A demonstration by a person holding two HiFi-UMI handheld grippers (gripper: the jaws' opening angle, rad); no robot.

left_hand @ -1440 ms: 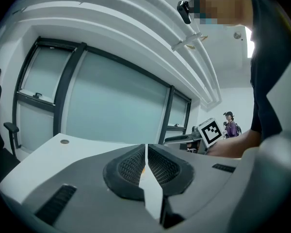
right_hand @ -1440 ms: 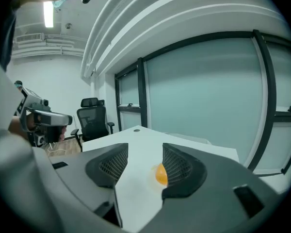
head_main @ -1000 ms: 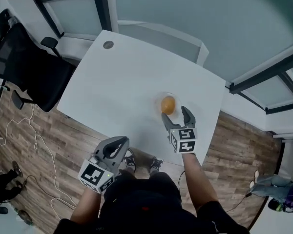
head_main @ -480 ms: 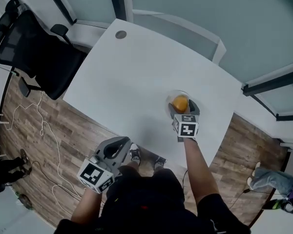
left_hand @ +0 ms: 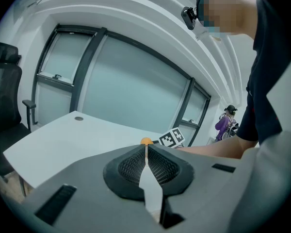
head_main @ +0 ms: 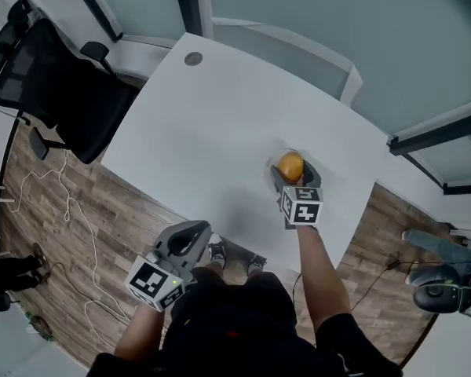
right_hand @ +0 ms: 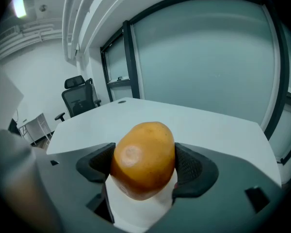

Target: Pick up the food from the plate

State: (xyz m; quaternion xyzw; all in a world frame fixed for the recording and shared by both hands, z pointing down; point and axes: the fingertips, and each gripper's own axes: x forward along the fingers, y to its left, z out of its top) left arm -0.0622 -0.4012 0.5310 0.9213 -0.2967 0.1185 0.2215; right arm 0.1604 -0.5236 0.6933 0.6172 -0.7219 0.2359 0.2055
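In the head view, the right tongs (head_main: 293, 176) reach over the white desk (head_main: 204, 132) at centre right of the frame, their jaws spread wide to either side of a rounded, orange-brown piece of food (head_main: 290, 166). The left tongs (head_main: 190, 234) hang off the desk's near edge at lower centre, and a black office chair (head_main: 55, 77) stands at upper left. The left gripper view shows its jaws pressed together with nothing between them. In the right gripper view, the food (right_hand: 144, 152) fills the gap between the spread pads and sits on a small white plate (right_hand: 140, 210). By these views the reach is done; squeezing and lifting are left. The food lies near the desk's right-hand edge, and bare desk stretches toward the upper left, so there is room to lift straight up.
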